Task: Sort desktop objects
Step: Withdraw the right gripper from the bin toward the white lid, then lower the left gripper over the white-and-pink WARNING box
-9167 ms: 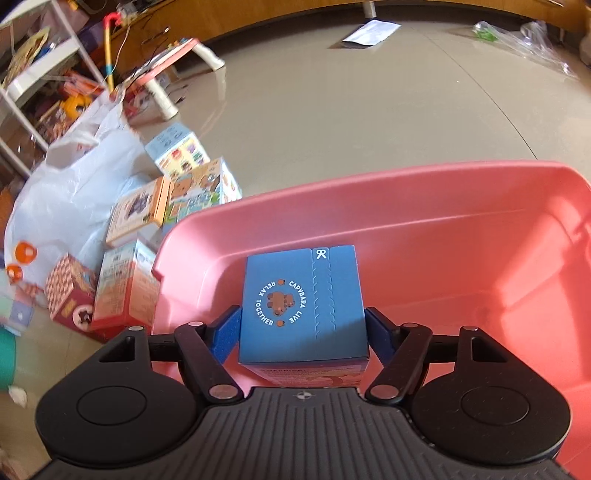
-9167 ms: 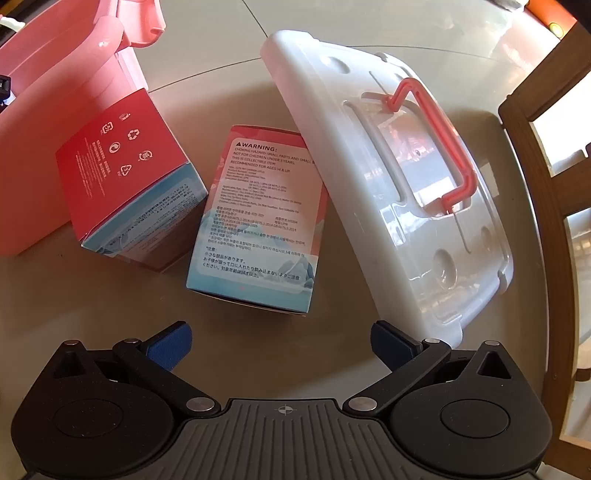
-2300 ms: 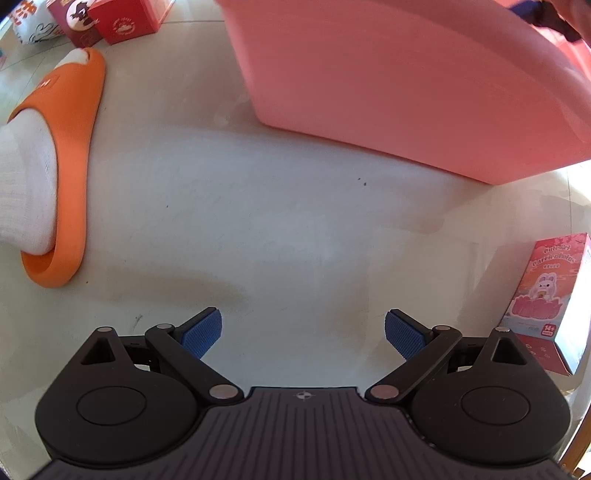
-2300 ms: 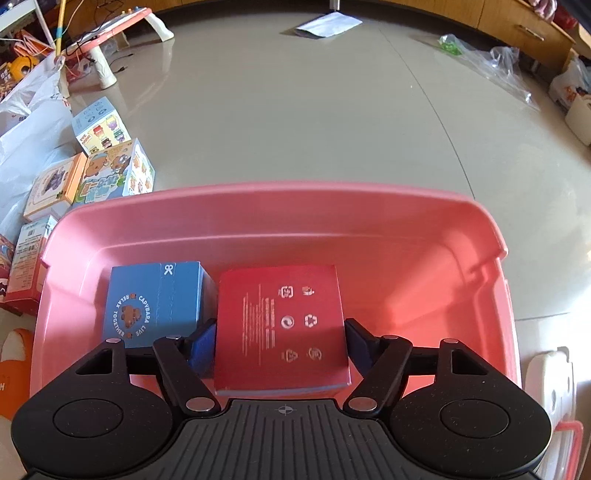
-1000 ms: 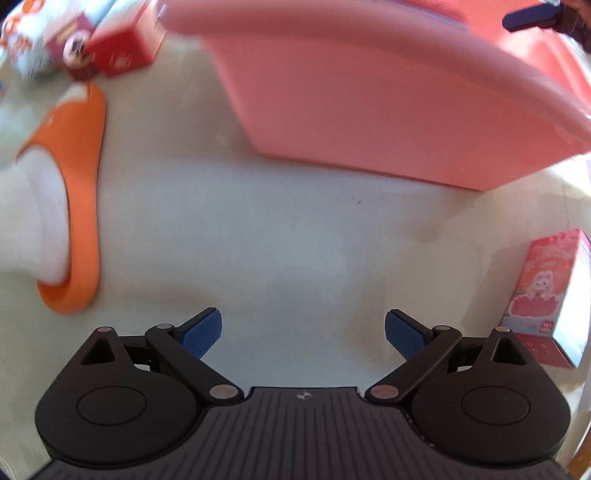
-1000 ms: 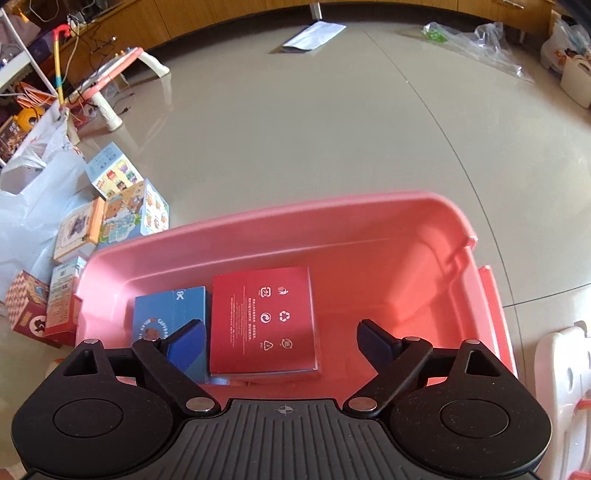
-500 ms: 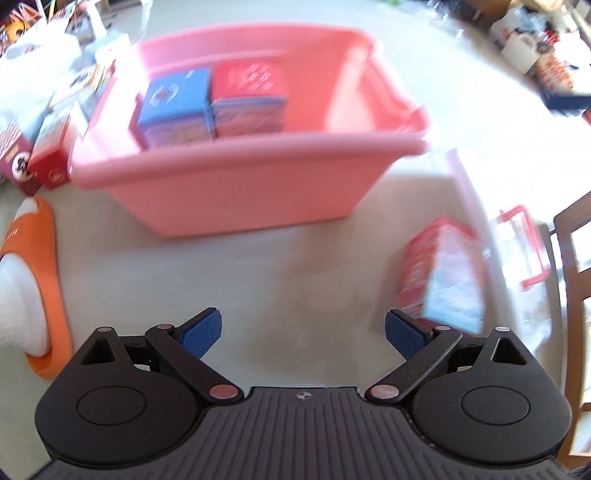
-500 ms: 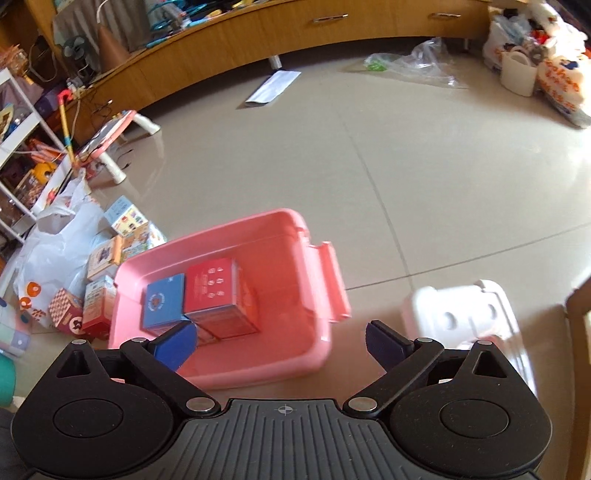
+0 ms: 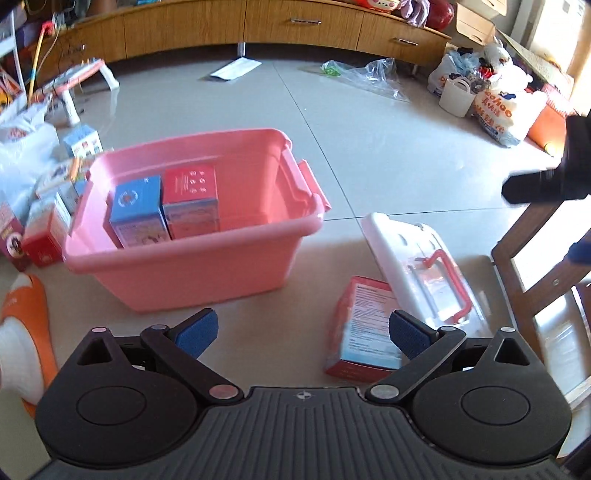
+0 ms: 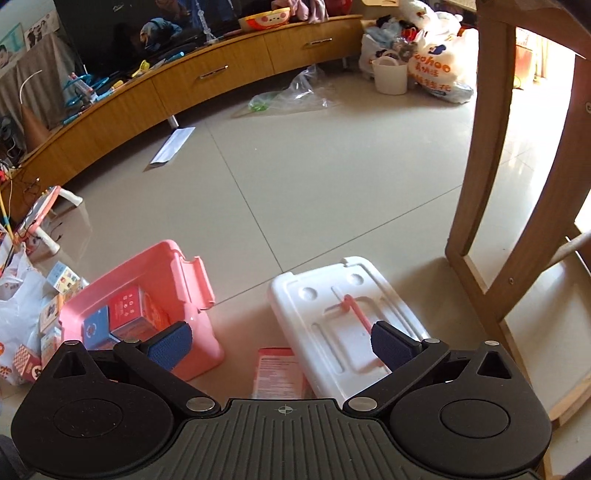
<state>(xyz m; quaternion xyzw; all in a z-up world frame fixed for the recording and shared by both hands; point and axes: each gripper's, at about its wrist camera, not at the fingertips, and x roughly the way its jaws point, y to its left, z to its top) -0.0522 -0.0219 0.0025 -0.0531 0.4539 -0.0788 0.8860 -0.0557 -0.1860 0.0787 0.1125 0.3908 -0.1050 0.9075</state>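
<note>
A pink bin point(image 9: 192, 269) stands on the floor with a blue box point(image 9: 135, 206) and a red box point(image 9: 190, 195) side by side inside. A third pink-red box point(image 9: 364, 325) lies on the floor right of the bin, beside the white lid with a red handle point(image 9: 424, 266). My left gripper point(image 9: 301, 330) is open and empty, high above the floor in front of the bin. My right gripper point(image 10: 280, 343) is open and empty, raised above the bin point(image 10: 147, 310), the loose box point(image 10: 279, 373) and the lid point(image 10: 343, 314).
Several more toy boxes point(image 9: 48, 221) and a white plastic bag point(image 9: 22, 136) lie left of the bin. An orange slipper on a foot point(image 9: 26, 325) is at the left. A wooden chair point(image 10: 517, 177) stands at the right. A long wooden cabinet point(image 9: 258, 26) runs along the back.
Both grippers have lifted and pulled back from the bin. The right gripper let go of the red box, which now stands in the bin beside the blue box.
</note>
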